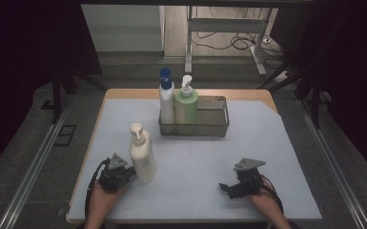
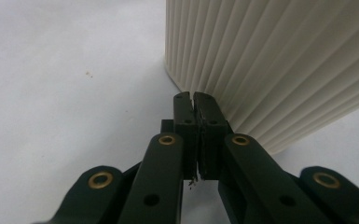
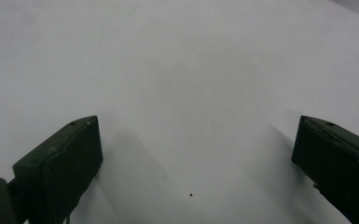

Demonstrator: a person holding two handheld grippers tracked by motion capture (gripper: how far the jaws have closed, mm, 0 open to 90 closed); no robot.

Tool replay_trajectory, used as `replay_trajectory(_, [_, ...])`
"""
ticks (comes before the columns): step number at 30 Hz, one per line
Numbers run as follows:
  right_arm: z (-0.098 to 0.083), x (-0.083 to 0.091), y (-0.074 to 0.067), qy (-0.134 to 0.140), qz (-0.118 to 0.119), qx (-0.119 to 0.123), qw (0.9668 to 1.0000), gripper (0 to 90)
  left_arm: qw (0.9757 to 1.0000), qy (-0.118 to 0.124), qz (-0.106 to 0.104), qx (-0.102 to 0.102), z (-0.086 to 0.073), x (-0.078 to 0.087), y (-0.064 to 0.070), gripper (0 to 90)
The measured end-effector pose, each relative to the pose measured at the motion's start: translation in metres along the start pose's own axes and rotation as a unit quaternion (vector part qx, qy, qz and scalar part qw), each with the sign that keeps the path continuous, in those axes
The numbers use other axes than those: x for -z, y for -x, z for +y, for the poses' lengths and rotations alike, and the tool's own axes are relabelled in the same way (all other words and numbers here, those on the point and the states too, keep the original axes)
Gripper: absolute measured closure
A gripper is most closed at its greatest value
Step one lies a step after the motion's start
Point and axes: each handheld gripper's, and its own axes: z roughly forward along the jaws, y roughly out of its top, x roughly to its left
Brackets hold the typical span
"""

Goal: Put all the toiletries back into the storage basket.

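A white pump bottle [image 1: 140,155] stands upright on the pale table mat [image 1: 195,162] at the front left. My left gripper [image 1: 129,172] sits just left of the bottle's base. In the left gripper view its jaws are pressed together with nothing between them, the gripper [image 2: 193,95] ending right at the bottle's ribbed lower wall [image 2: 270,56]. My right gripper [image 1: 231,187] rests low at the front right. In the right gripper view it [image 3: 196,123] stands open, its two pads far apart over bare mat [image 3: 191,70].
A wire basket [image 1: 214,125] stands at the back centre of the table. In its left end stand a white bottle with a blue cap [image 1: 166,98] and a green pump bottle [image 1: 186,105]. Dark curtains and metal rails flank the table.
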Motion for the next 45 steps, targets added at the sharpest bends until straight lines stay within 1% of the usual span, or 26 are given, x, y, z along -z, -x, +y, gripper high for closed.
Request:
replay_trajectory(5, [0.000, 0.000, 0.000, 0.000, 0.000, 0.000, 1.0000, 1.3, 1.0000, -0.001, -0.001, 0.001, 0.004, -0.004, -0.001, 86.7])
replay_trajectory(6, [0.000, 0.000, 0.000, 0.000, 0.000, 0.000, 1.0000, 1.3, 1.0000, -0.001, 0.001, 0.004, 0.005, -0.005, -0.001, 86.8])
replay_trajectory(9, [0.000, 0.000, 0.000, 0.000, 0.000, 0.000, 1.0000, 1.4, 1.0000, -0.005, -0.004, -0.001, 0.008, -0.009, -0.001, 87.2])
replay_trajectory(10, [0.000, 0.000, 0.000, 0.000, 0.000, 0.000, 1.0000, 1.3, 0.9999, -0.008, -0.008, -0.006, 0.009, -0.010, 0.000, 87.5])
replay_trajectory(11, [0.000, 0.000, 0.000, 0.000, 0.000, 0.000, 1.0000, 1.3, 0.9999, -0.008, -0.009, -0.005, 0.011, -0.012, 0.003, 87.7])
replay_trajectory(18, [0.000, 0.000, 0.000, -0.001, 0.000, -0.001, 1.0000, 1.3, 0.9995, -0.014, -0.019, -0.021, 0.018, -0.021, 0.014, 87.6])
replay_trajectory(23, [0.000, 0.000, 0.000, 0.000, -0.001, 0.000, 1.0000, 1.3, 0.9992, -0.016, -0.026, -0.027, 0.023, -0.027, 0.022, 87.6])
replay_trajectory(25, [0.000, 0.000, 0.000, -0.001, -0.001, 0.000, 1.0000, 1.3, 0.9988, -0.021, -0.030, -0.033, 0.024, -0.029, 0.025, 87.6])
replay_trajectory(30, [0.000, 0.000, 0.000, -0.001, -0.002, 0.000, 1.0000, 1.3, 0.9983, -0.023, -0.037, -0.038, 0.026, -0.032, 0.032, 87.6])
replay_trajectory(32, [0.000, 0.000, 0.000, -0.001, -0.001, 0.000, 1.0000, 1.3, 0.9983, -0.020, -0.040, -0.037, 0.027, -0.033, 0.035, 87.6])
replay_trajectory(35, [0.000, 0.000, 0.000, -0.001, -0.001, 0.000, 1.0000, 1.4, 0.9977, -0.025, -0.045, -0.044, 0.028, -0.034, 0.038, 87.6])
replay_trajectory(40, [0.000, 0.000, 0.000, -0.002, -0.001, 0.000, 1.0000, 1.3, 0.9970, -0.025, -0.054, -0.050, 0.028, -0.035, 0.046, 87.5])
replay_trajectory(45, [0.000, 0.000, 0.000, -0.002, -0.001, 0.001, 1.0000, 1.3, 0.9954, -0.030, -0.066, -0.062, 0.030, -0.036, 0.054, 87.0])
